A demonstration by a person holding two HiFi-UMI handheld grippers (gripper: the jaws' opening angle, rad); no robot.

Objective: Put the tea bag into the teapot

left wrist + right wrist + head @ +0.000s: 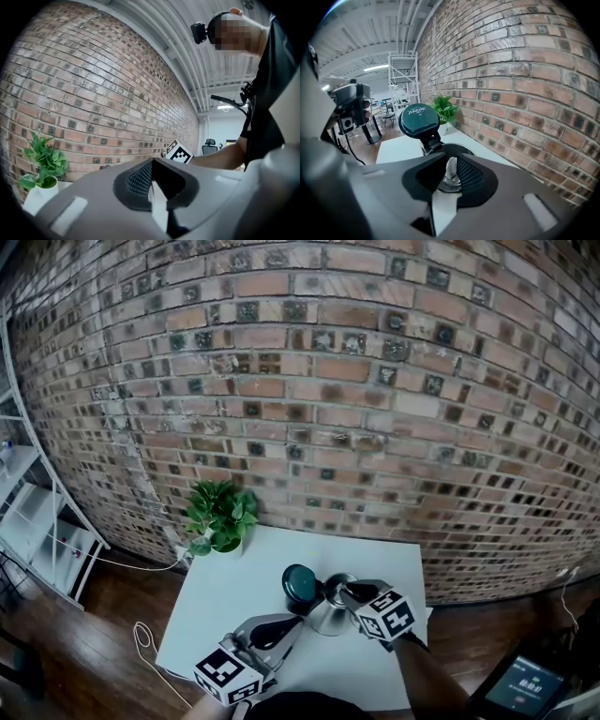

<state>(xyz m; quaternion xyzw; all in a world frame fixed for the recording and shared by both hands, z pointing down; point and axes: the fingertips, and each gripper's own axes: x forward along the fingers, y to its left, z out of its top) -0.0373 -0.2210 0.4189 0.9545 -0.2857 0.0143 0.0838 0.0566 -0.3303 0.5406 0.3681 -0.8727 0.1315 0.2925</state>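
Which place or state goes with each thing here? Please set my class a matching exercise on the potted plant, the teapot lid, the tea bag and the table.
Things
1. potted plant
2. teapot lid
3. tea bag
4. table

Places or states
A. held between the jaws of the right gripper, over the mouth of the teapot
B. white, with the teapot standing on it
C. at the table's back left corner, by the brick wall
D. dark green, tipped open

Pairs: 1-C; 2-D; 3-A; 4-B
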